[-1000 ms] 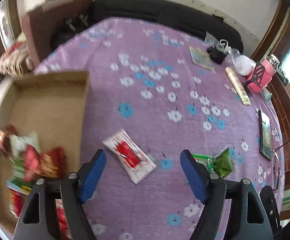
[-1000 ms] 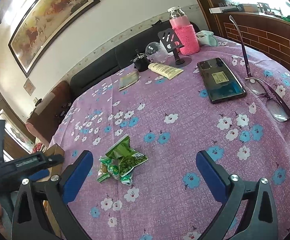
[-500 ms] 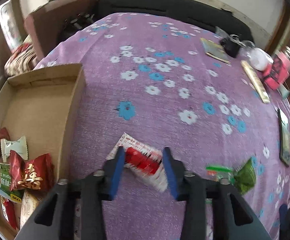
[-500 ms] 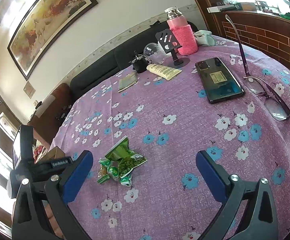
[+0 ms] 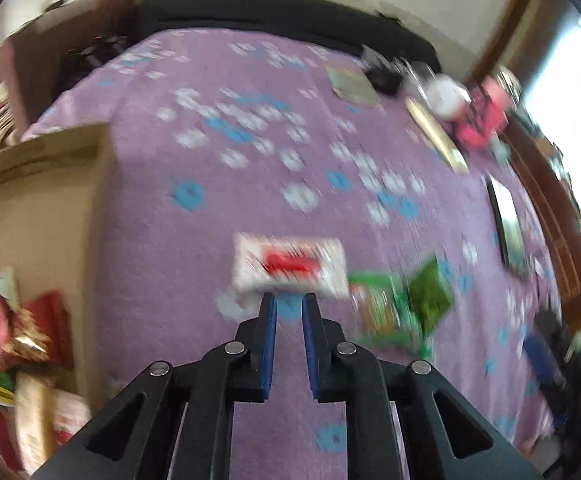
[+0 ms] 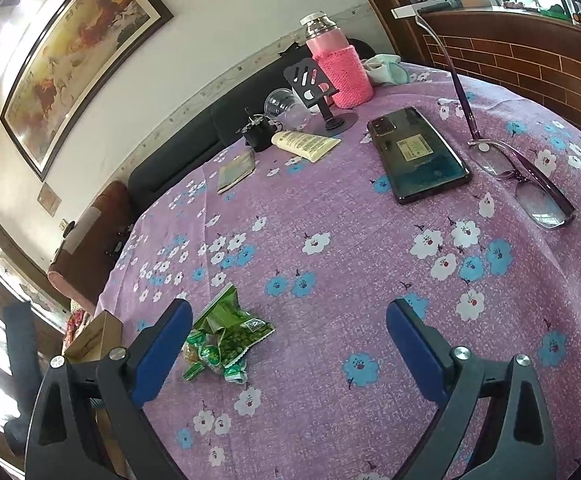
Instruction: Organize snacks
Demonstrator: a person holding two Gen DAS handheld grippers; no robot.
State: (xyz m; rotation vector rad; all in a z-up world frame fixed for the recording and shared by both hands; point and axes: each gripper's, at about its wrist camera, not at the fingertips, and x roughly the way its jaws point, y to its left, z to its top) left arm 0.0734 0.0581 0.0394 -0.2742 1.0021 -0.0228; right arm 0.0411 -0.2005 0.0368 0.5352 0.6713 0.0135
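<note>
Tabletop (image 6: 330, 208) under purple flowered cloth; dark sofa (image 6: 194, 136) along far edge, framed painting (image 6: 78, 60) above. Cardboard box (image 5: 38, 216) of snacks at left. Left gripper (image 5: 289, 300) jaws pinching red-white packet (image 5: 290, 266). Right gripper (image 6: 288, 320) jaws spread, closing, green packets (image 6: 226, 332) at left jaw.

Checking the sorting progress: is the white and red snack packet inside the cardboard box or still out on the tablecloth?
Out: the white and red packet is over the tablecloth, beside the box.

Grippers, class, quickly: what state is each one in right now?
Left gripper: shut on the red-and-white packet.
Right gripper: open, jaws closing, holding nothing.
</note>
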